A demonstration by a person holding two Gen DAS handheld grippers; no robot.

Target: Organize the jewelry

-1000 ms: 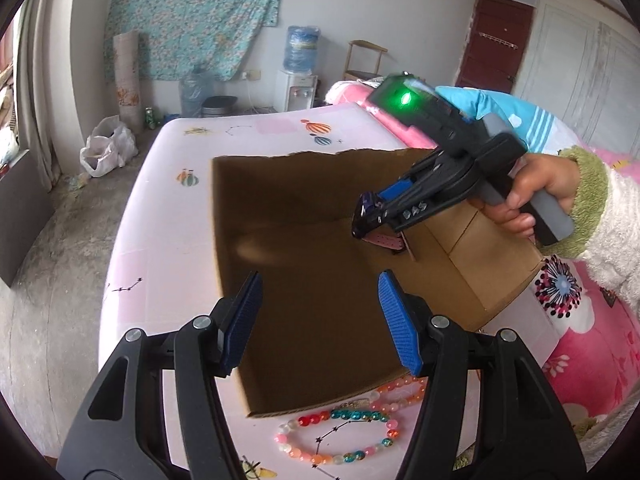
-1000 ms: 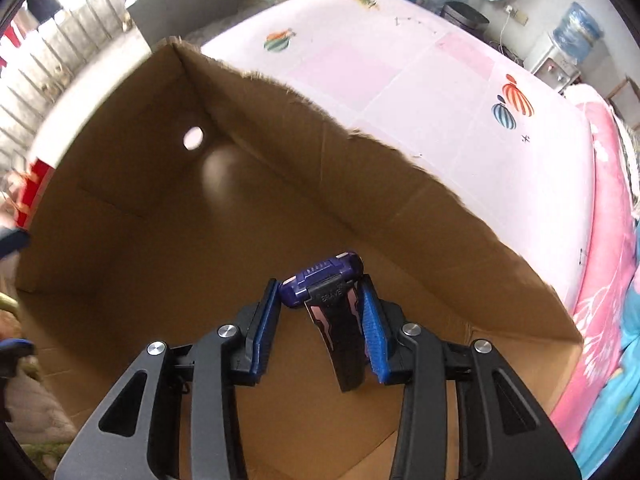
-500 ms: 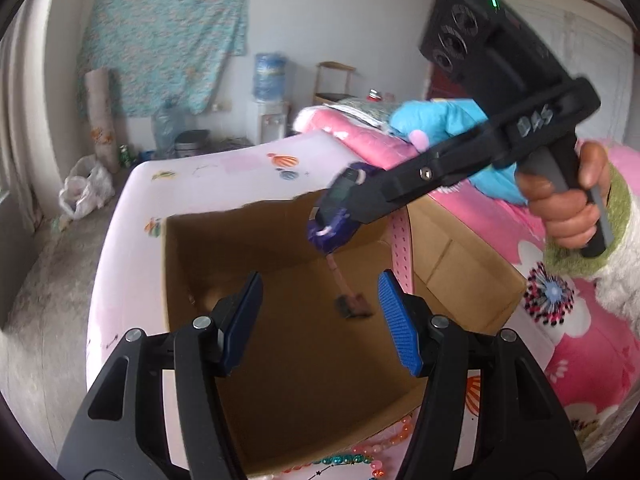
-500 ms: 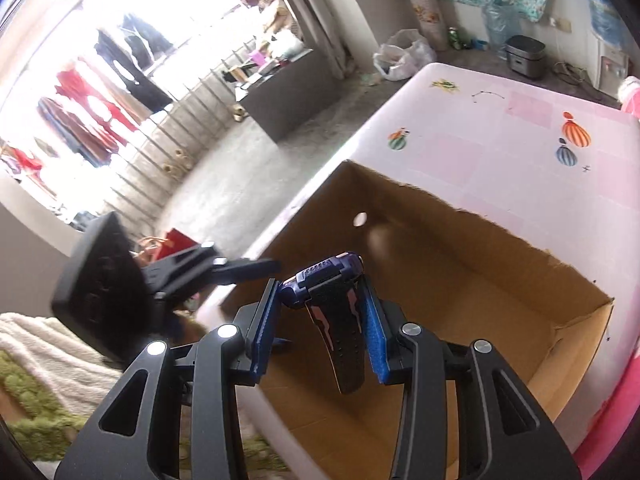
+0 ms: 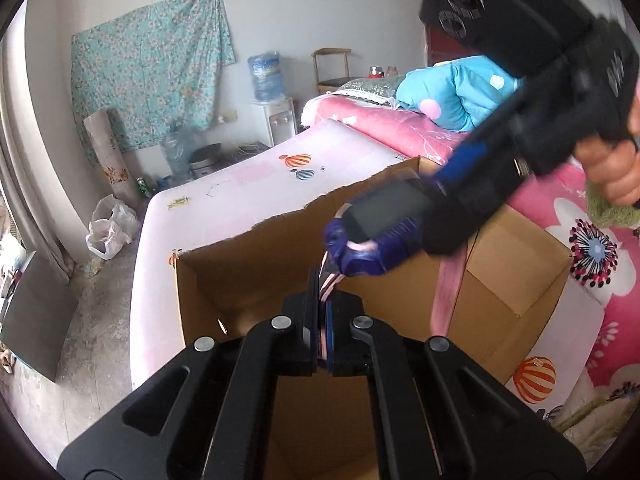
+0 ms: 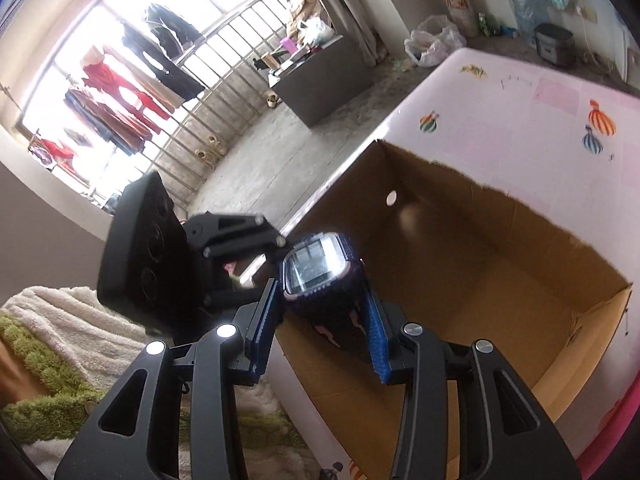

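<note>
The right gripper (image 6: 322, 322) has its 2 fingers clamped on the case of a purple digital watch (image 6: 320, 270), screen facing the camera, held above the near wall of an open cardboard box (image 6: 500, 280). The left gripper (image 5: 323, 312) has its fingers clenched on one pink strap (image 5: 329, 280) end, just below the watch case; the other strap half (image 5: 448, 292) hangs free beside them. The watch likely handles light, with a stiff case and limp, bendy straps, so the case sides give the surest hold and a strap alone would swing. The box floor between and beyond the fingers shows nothing inside. It sits on a pink bed (image 5: 248, 192).
</note>
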